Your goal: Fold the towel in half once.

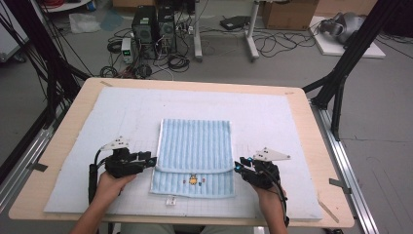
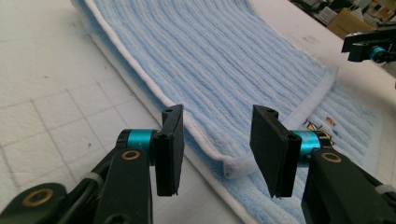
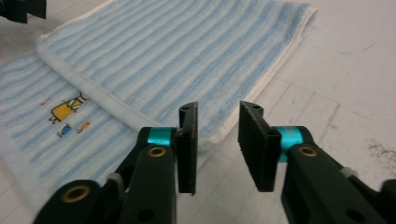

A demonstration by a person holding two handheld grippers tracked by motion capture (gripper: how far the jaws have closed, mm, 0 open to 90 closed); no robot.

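We had the towel (image 1: pixel 195 146) lying flat on the white mat (image 1: pixel 122 112) in the middle of the table (image 1: pixel 58 141), folded so that its upper layer stopped short of the near end and left a strip with a small cartoon print (image 1: pixel 193 181) showing. Its long axis ran away from us, and the fold's near edge ran across, from one gripper to the other. Our left gripper (image 1: pixel 152 160) sat at the left end of that edge and our right gripper (image 1: pixel 238 167) at the right end, each pointing inward at the towel. Both stood open, gripping nothing: in the left gripper view the folded corner (image 2: pixel 233 165) lay between the jaws but the pads were clear of it; in the right gripper view the towel's edge (image 3: pixel 219 133) lay just beyond the gap. Neither hand was nearer; each had its own corner. We judged the next move would turn on that crosswise edge, with both grippers at its 2 ends.
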